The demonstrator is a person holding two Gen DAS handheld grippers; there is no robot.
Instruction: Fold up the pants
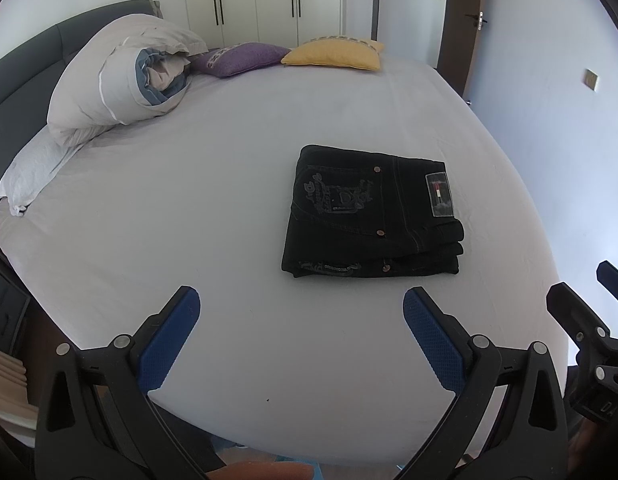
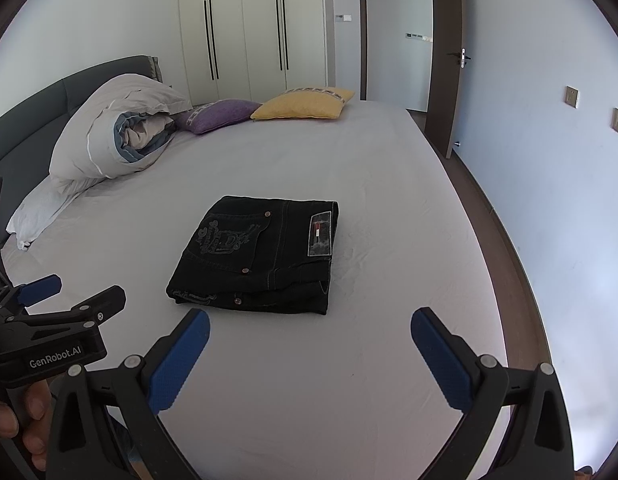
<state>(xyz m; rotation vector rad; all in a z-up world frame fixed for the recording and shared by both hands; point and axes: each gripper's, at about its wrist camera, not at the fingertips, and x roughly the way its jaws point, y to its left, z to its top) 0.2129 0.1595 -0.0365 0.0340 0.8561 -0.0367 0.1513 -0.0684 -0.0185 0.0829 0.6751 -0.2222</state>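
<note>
Folded pants [image 2: 256, 254] — door handle [image 2: 460, 57] sharper

Bare bed [image 2: 349, 380] around pants [image 2: 257, 256] (pillows [image 2: 109, 132] far).

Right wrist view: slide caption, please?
Folded black pants lie on the bed, beyond the open right gripper.

Soft, even daylight fills both views; shadows are faint, focus sharp, fisheye bending and dark vignetting at edges
</note>
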